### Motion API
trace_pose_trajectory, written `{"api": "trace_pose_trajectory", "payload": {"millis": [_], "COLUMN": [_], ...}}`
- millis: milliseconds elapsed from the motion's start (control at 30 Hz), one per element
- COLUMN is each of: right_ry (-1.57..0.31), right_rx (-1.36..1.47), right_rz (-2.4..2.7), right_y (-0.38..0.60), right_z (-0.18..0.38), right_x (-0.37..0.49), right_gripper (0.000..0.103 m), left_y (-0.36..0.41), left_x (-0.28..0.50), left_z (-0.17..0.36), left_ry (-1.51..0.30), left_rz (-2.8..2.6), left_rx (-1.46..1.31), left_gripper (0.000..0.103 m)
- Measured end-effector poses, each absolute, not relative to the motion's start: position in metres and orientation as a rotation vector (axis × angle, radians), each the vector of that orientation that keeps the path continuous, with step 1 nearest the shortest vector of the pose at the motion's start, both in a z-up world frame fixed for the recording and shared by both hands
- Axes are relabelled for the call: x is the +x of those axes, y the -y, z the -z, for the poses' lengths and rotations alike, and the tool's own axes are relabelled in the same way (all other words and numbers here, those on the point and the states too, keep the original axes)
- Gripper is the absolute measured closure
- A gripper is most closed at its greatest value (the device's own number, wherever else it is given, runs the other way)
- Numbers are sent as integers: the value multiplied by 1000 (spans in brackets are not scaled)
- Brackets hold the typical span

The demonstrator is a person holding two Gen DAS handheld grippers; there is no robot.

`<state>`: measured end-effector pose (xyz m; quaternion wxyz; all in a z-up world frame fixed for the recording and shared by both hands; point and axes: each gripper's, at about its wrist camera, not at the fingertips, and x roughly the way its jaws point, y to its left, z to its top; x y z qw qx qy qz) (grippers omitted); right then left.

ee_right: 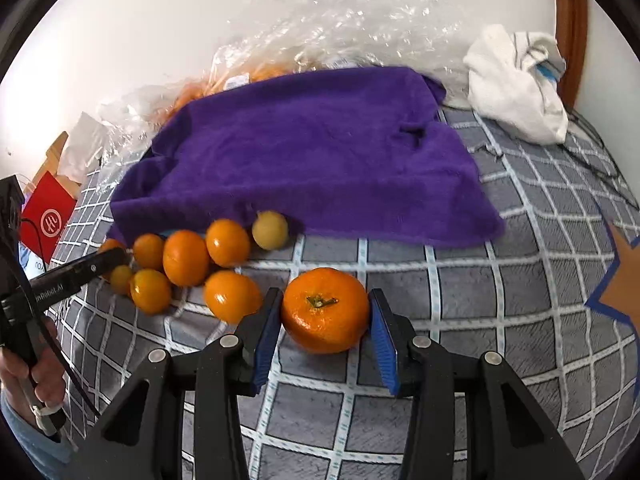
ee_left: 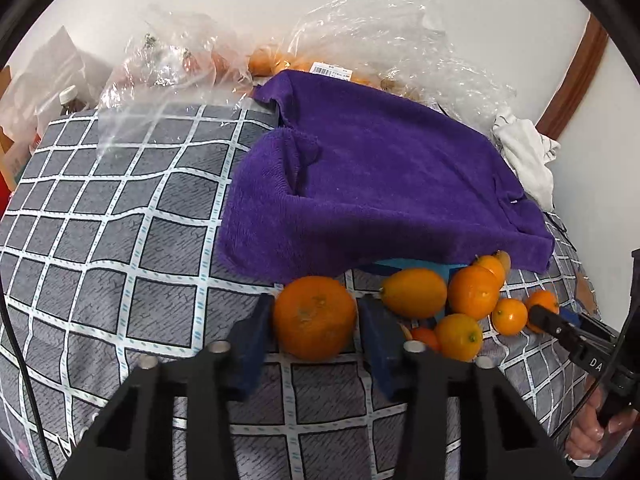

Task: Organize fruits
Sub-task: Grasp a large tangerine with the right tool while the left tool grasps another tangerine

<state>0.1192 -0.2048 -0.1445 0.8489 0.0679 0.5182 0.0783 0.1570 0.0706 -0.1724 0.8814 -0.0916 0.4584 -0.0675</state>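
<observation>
A round orange (ee_left: 314,318) sits on the grey checked cover between the blue pads of my left gripper (ee_left: 316,301), and both pads rest against its sides. My right gripper (ee_right: 326,294) is closed the same way on a stemmed mandarin (ee_right: 325,310) lying on the cover. Several smaller oranges (ee_left: 464,300) (ee_right: 186,256) lie clustered between the two grippers, at the front edge of a purple towel (ee_left: 380,184) (ee_right: 312,152). Each gripper also appears at the other view's edge, the right gripper (ee_left: 560,326) and the left gripper (ee_right: 100,260), each held by a hand.
The purple towel drapes over something blue (ee_left: 404,266). Clear plastic bags (ee_left: 380,40) (ee_right: 320,24) holding more fruit lie behind it by the wall. A crumpled white cloth (ee_right: 516,84) is at the back right, and a red box (ee_right: 46,216) and a bottle (ee_left: 70,98) at the left.
</observation>
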Motion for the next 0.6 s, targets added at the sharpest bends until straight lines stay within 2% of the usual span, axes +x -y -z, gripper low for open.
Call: {"api": "trace_pose_trajectory", "payload": {"millis": [333, 600], "right_ry": [-1065, -995], "right_rx": [126, 119], "right_rz": [-170, -153], "right_y": [199, 206], "right_z": [139, 92], "right_x": [109, 109], "right_gripper": [60, 60], "left_y": [-76, -69], "left_x": [142, 138], "left_z": [153, 107], "left_ry": [-952, -907], "left_rz": [121, 117], "left_rx": [-202, -197], "left_gripper": [63, 63]}}
